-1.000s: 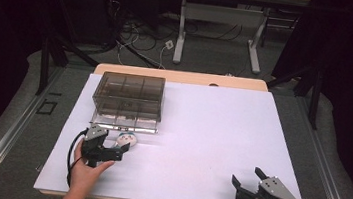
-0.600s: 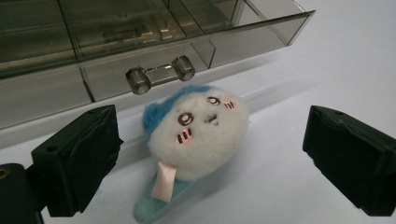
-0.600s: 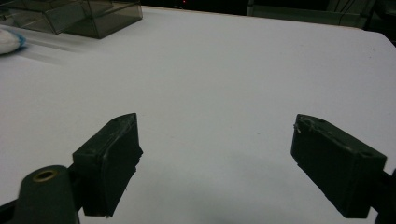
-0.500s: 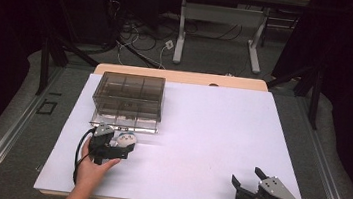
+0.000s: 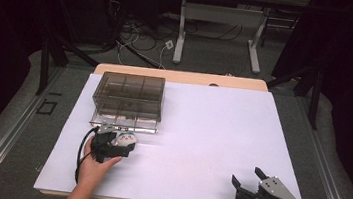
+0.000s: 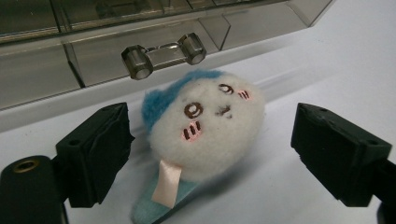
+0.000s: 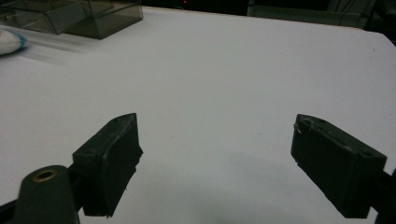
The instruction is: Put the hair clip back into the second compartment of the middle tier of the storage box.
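Where two claws gape: one plush toy (image 6: pixel 203 126), one drawer box (image 5: pixel 128 99).

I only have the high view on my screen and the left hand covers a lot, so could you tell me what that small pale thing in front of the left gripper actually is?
Observer: It is a small white plush toy with a blue tuft and a face with pink cheek marks, lying on the table.
Operator: Thank you. Are the jaws already closed on it?
Observer: No. The left gripper is open, with a jaw on each side of the toy and a visible gap on both sides.
Operator: And what lies just beyond the toy?
Observer: The front of the smoky clear drawer box, with a clear bar handle right behind the toy.
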Available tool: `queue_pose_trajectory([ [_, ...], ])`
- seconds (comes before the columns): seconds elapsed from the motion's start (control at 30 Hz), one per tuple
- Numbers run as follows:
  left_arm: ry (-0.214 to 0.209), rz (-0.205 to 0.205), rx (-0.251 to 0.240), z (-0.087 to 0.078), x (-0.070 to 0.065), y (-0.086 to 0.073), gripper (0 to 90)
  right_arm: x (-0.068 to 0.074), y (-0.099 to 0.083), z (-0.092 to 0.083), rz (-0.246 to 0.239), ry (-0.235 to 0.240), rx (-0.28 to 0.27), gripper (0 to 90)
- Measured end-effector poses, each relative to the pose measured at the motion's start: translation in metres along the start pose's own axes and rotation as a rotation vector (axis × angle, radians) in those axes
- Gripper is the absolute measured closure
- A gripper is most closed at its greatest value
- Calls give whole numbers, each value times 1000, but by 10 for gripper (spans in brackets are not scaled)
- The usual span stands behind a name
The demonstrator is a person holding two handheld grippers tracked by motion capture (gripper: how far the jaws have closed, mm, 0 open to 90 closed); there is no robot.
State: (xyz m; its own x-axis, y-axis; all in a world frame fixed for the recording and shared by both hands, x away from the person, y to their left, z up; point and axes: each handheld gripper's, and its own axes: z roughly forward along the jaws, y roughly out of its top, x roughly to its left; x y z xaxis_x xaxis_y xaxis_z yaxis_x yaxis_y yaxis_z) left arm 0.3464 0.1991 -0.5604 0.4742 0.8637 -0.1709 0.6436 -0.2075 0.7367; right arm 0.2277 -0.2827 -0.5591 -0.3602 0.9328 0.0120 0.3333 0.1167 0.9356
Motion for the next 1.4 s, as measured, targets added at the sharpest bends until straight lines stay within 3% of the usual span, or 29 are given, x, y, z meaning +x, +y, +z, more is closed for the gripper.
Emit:
queue_pose_trajectory([
  [0.57, 11, -7, 21, 6, 2, -1, 173, 0, 0, 0, 1, 3, 2, 149],
  [1.4, 22, 15, 30, 6, 2, -2, 338, 0, 0, 1, -1, 6, 1, 149],
])
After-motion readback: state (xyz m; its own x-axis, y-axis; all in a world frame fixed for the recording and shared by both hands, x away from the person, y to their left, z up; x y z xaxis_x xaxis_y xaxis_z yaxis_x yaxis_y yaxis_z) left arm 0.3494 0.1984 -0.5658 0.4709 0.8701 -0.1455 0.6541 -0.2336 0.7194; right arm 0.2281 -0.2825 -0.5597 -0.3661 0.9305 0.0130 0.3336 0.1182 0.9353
